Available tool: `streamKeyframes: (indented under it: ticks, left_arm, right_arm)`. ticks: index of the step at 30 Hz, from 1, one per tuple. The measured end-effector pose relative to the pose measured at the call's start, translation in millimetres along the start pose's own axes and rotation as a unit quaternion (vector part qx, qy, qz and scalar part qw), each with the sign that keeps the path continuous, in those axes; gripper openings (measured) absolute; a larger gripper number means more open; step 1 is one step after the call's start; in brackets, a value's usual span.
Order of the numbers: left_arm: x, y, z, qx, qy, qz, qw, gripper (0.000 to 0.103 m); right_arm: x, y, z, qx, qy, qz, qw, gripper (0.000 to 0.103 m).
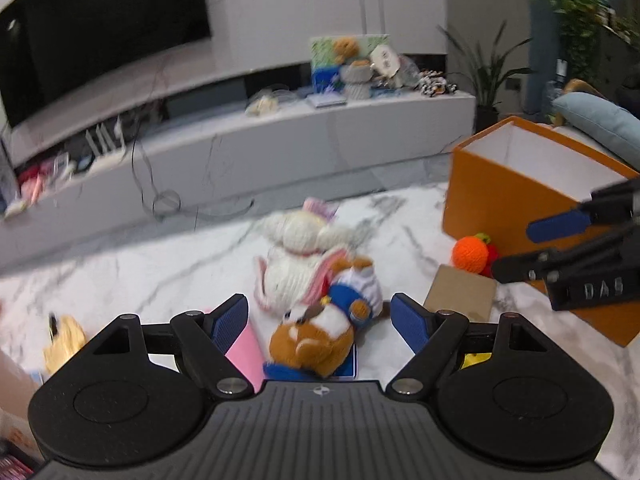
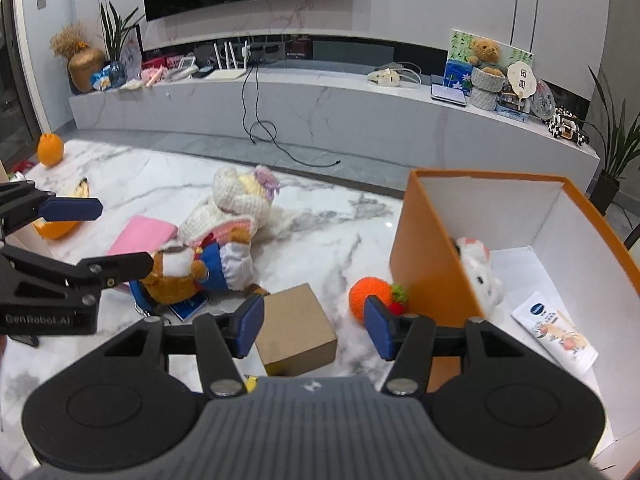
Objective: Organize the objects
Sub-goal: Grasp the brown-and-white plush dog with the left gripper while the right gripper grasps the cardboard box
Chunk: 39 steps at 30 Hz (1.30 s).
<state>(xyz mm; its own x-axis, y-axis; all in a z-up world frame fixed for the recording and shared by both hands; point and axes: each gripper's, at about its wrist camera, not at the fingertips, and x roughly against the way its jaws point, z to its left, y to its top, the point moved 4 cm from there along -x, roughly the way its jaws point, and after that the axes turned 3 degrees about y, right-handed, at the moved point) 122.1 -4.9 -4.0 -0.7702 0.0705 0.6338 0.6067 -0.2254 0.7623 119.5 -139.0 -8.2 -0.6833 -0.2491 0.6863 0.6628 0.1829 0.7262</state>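
Note:
On the marble floor [image 2: 328, 216] lie a brown plush bear [image 1: 316, 340] in blue clothes and, touching it, a white crocheted bunny [image 1: 296, 256]. My left gripper [image 1: 320, 320] hovers open just over the bear, with nothing pressed between its pads. The right wrist view shows the same bear [image 2: 180, 272] and bunny [image 2: 232, 208] beside the left gripper [image 2: 124, 236]. My right gripper [image 2: 315, 326] stands open above a small cardboard box [image 2: 296, 328], and its right pad is clear of the box. An orange storage box [image 2: 432, 264] at the right holds a white plush toy [image 2: 480, 276] and a printed packet [image 2: 556, 332].
An orange crocheted ball [image 2: 368, 300] with a red strawberry [image 2: 400, 296] lies against the storage box. A pink book [image 2: 144, 236] lies by the bear. A long white TV console [image 2: 320, 108] with clutter runs along the back. A black cable [image 2: 280, 144] trails on the floor.

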Motion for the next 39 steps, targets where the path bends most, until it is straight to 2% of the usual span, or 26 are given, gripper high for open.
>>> streamKeyframes:
  ticks: [4,10,14,22,26,29,34,39]
  left_arm:
    - [-11.1,-0.4,3.8,0.019,-0.022,0.016,0.9994,0.093]
    - [-25.3,-11.4,-1.2,-0.015,-0.05,0.006,0.9986,0.092]
    - [-37.2,-18.5,-3.4,-0.03,-0.052,0.007,0.9982,0.091]
    - [-56.2,-20.1,-0.4,-0.015,-0.063,0.022,0.9976,0.091]
    - [-60.7,-23.7,0.1,-0.022,-0.06,0.017,0.9978,0.09]
    - [-60.0,-24.5,0.0,-0.033,-0.058,0.018,0.9976,0.087]
    - [-61.4,-28.0,-4.9,-0.076,-0.047,0.016,0.9959,0.086]
    - [-65.1,-34.1,-13.3,-0.118,-0.033,0.01,0.9925,0.092]
  right_arm:
    - [-15.9,-9.1,6.3,0.012,-0.002,0.015,1.0,0.058]
    - [-31.1,-20.3,6.1,0.025,-0.003,0.029,0.999,0.058]
    - [-36.8,-22.8,4.1,0.024,-0.001,0.034,0.999,0.059]
    - [-47.4,-20.6,8.5,0.013,0.006,0.032,0.999,0.066]
    - [-55.1,-23.6,12.0,0.014,0.009,0.043,0.999,0.067]
    - [-59.8,-27.7,12.2,0.018,0.009,0.052,0.998,0.063]
    - [-59.9,-28.2,12.3,0.018,0.014,0.057,0.998,0.063]
    - [-59.4,-28.8,14.5,0.022,0.016,0.059,0.998,0.063]
